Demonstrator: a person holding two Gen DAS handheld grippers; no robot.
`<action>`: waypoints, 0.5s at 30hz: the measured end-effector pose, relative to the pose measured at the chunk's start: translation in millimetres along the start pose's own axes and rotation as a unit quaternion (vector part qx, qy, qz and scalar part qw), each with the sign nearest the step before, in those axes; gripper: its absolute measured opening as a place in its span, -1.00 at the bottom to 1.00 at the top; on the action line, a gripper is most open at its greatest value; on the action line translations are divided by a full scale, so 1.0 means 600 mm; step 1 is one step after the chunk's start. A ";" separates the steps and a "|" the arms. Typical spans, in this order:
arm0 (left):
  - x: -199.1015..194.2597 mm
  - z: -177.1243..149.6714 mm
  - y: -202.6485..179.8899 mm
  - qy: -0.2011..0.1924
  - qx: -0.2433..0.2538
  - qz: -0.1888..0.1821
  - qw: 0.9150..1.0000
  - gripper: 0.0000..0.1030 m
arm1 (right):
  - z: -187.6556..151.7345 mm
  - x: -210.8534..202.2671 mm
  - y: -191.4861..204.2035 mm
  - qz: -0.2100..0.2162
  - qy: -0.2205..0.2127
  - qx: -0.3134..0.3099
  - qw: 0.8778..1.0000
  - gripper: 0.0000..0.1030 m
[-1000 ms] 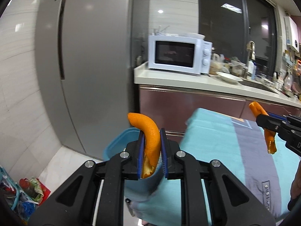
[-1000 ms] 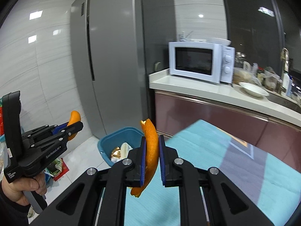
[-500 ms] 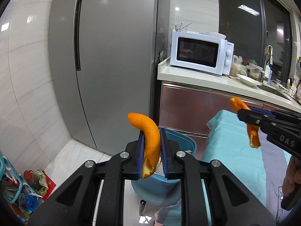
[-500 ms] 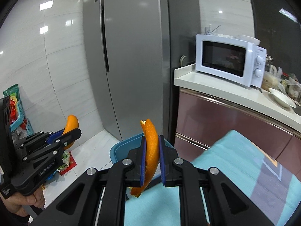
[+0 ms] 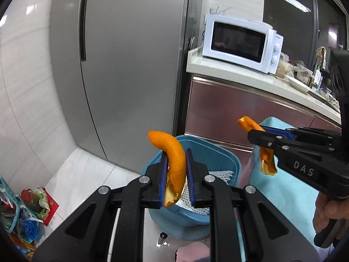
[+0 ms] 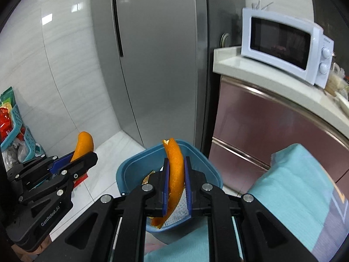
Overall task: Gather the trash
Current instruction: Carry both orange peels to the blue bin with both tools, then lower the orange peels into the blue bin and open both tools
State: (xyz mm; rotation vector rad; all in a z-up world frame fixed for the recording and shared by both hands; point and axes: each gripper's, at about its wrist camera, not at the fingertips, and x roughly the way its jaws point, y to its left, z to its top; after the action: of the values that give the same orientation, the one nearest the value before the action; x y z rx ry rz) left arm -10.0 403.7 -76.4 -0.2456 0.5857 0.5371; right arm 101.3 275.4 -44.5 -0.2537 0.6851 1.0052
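Both grippers are clamping orange peel above the blue bin

Left gripper (image 5: 176, 175) pinching one peel strip (image 5: 174, 163); right gripper (image 6: 176, 187) gripping another peel strip (image 6: 174, 174); blue bin (image 6: 130, 170) waiting beneath by the teal-covered table's (image 6: 305, 174) corner; next, jaws need opening.

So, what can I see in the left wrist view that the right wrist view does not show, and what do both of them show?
Only the left wrist view shows the hand holding the right gripper, plus the bowl on the counter.

Only the right wrist view shows the turquoise basket against the wall and the "GenRobot.AI" marking on the left gripper.

Both show each gripper shut on an orange peel, the blue bin, the microwave, the fridge and the teal cloth.
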 end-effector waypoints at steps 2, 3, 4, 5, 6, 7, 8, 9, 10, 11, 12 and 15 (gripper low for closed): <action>0.022 0.001 0.001 0.006 -0.001 0.001 1.000 -0.69 | 0.000 0.022 0.001 0.003 0.012 0.000 1.000 -0.78; 0.035 0.000 0.002 0.012 -0.002 0.000 1.000 -0.69 | 0.001 0.033 0.000 0.003 0.018 0.001 1.000 -0.78; 0.048 0.000 0.002 0.017 -0.003 -0.001 1.000 -0.69 | 0.001 0.045 0.000 0.003 0.024 0.000 1.000 -0.78; 0.061 -0.001 0.003 0.021 -0.004 0.000 1.000 -0.69 | 0.001 0.055 -0.001 0.005 0.030 0.001 1.000 -0.78; 0.074 -0.002 0.004 0.027 -0.007 -0.002 1.000 -0.69 | 0.001 0.067 -0.002 0.007 0.037 0.002 0.999 -0.78; 0.084 -0.004 0.005 0.032 -0.008 -0.004 0.999 -0.69 | 0.001 0.079 -0.002 0.005 0.044 0.001 0.999 -0.78; 0.098 -0.005 0.006 0.038 -0.009 -0.004 0.999 -0.69 | 0.000 0.086 -0.004 0.005 0.048 0.001 0.999 -0.78; 0.110 -0.006 0.006 0.042 -0.009 -0.004 0.999 -0.69 | 0.000 0.097 -0.006 0.007 0.055 0.002 0.998 -0.78; 0.121 -0.008 0.007 0.047 -0.010 -0.005 0.999 -0.69 | 0.000 0.110 -0.007 0.009 0.063 0.003 0.998 -0.78; 0.132 -0.011 0.008 0.052 -0.011 -0.006 0.999 -0.69 | 0.001 0.117 -0.008 0.007 0.067 0.002 0.998 -0.78; 0.142 -0.012 0.008 0.056 -0.012 -0.007 0.998 -0.69 | 0.001 0.129 -0.009 0.008 0.075 0.002 0.997 -0.78; 0.173 -0.014 0.009 0.071 -0.016 -0.011 0.997 -0.69 | 0.000 0.158 -0.013 0.009 0.097 0.003 0.995 -0.78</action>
State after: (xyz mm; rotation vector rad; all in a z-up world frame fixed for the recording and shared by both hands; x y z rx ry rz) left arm 56.4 447.7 -144.2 -0.3215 0.7111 0.5114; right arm 141.1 336.9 -105.5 -0.3444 0.8672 1.0032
